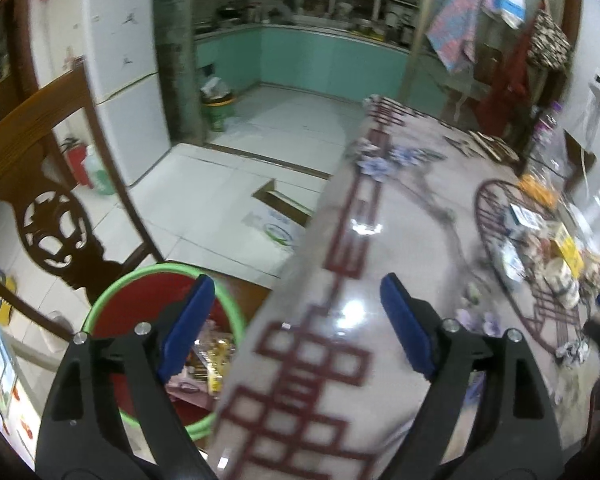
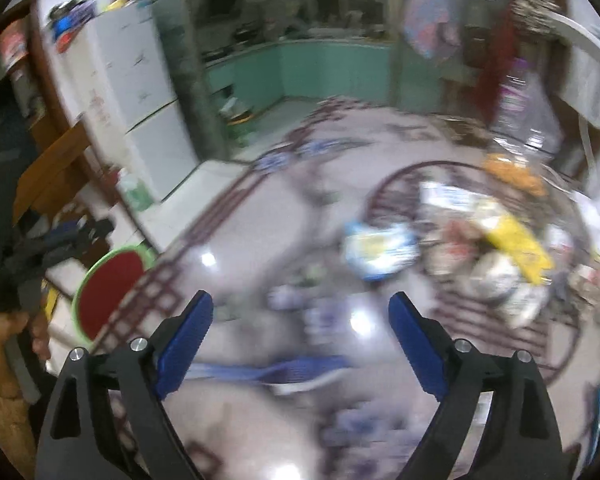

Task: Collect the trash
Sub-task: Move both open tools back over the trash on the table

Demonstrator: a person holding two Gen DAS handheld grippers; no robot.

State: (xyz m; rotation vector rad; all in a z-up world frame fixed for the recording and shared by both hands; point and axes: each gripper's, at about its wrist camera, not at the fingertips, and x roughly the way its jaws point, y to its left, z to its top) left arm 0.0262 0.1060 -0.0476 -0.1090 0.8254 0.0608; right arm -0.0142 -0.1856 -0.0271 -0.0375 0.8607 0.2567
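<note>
The trash is in two places. Some of it sits in a round red bin (image 1: 148,320) with a green rim, down on the floor just left of the table. Shiny wrappers (image 1: 214,360) lie inside the bin. More trash lies on the table (image 1: 340,360) itself. On the right side of the table there is a heap of packets (image 1: 552,248): a yellow one, white ones and a blue-and-white one. A crumpled bit of paper (image 1: 572,350) lies near that heap, by the right edge.

The left gripper (image 1: 296,324) hangs over the near left edge of the table. One blue finger is over the bin and the other is over the table. Its fingers are spread wide, with nothing between them.

The right gripper (image 2: 300,334) is over the middle of the table, near the heap. Its fingers are spread wide too, and they hold nothing. This view is very blurry. A blue-and-white packet (image 2: 380,248) lies a bit past the fingers, and a blue strip (image 2: 268,372) lies on the table between them. I cannot tell what the strip is.

The table is shiny, with dark red square patterns. To the left stands a brown wooden chair (image 1: 48,200). Farther off are a white fridge (image 1: 116,40), a green bucket (image 1: 218,108) on the floor and green kitchen cupboards (image 1: 320,60).
</note>
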